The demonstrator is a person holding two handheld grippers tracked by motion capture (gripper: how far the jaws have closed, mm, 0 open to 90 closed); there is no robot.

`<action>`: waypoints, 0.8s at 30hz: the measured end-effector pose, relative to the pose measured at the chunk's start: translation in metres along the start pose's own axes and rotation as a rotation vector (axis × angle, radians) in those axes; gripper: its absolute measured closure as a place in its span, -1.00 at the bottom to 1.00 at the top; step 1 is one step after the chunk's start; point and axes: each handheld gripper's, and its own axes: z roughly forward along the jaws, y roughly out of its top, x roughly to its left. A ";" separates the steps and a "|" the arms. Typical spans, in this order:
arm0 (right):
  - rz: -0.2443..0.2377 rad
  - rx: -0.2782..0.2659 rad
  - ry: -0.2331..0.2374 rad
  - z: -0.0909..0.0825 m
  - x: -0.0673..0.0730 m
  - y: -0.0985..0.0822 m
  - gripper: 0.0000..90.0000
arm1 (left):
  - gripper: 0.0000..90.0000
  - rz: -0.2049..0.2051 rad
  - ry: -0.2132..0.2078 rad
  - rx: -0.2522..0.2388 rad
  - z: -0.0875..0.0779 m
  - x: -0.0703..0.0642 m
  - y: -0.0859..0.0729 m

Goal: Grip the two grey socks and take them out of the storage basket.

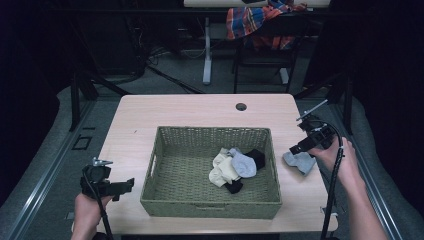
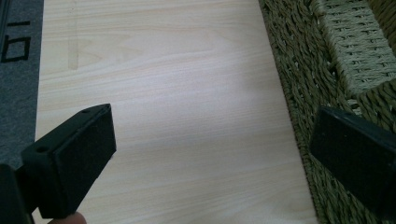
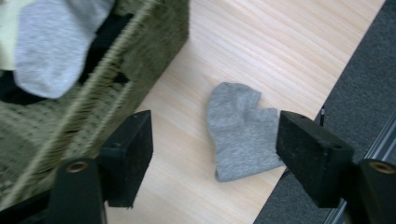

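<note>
the right gripper (image 1: 296, 148) hung above the right side of the pale rectangular wooden table (image 1: 200, 107), its jaws parted and clamped on nothing. in the right gripper view the folded grey fabric sock (image 3: 238, 130) lay flat on the wood between and beyond the two black pads (image 3: 130, 156), apart from both. in the high view that sock (image 1: 300, 161) sat at about four o'clock from the table's middle, just beside the right wall of the rectangular olive-green woven basket (image 1: 165, 132) and close to the table's right edge, partly under the right hand (image 1: 334, 155).

the basket stood in the middle of the table. inside it, toward its three o'clock end, lay a small heap: a light grey sock (image 1: 243, 164) on top, cream-coloured socks (image 1: 222, 169) at its nine o'clock, and black socks (image 1: 256, 157) showing at one o'clock and again at six o'clock of the heap.

the left gripper (image 1: 131, 184) was held low at the table's eight o'clock corner, pointing toward the basket's left wall. in the left gripper view its jaws stood wide and released, bare wood between them, with the basket's woven wall (image 2: 303, 84) just beside the right-hand jaw.

a plaid orange-and-blue cloth (image 1: 255, 20) hung over a chair at twelve o'clock, well beyond the table.
</note>
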 end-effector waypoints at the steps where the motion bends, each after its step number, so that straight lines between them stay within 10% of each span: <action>1: -0.007 -0.003 0.002 -0.003 0.002 0.001 -0.42 | -0.98 0.001 0.000 0.000 0.000 0.000 0.000; 24: -0.196 0.032 0.122 -0.013 0.066 0.075 -0.82 | -0.98 0.002 -0.002 0.000 0.001 0.000 0.000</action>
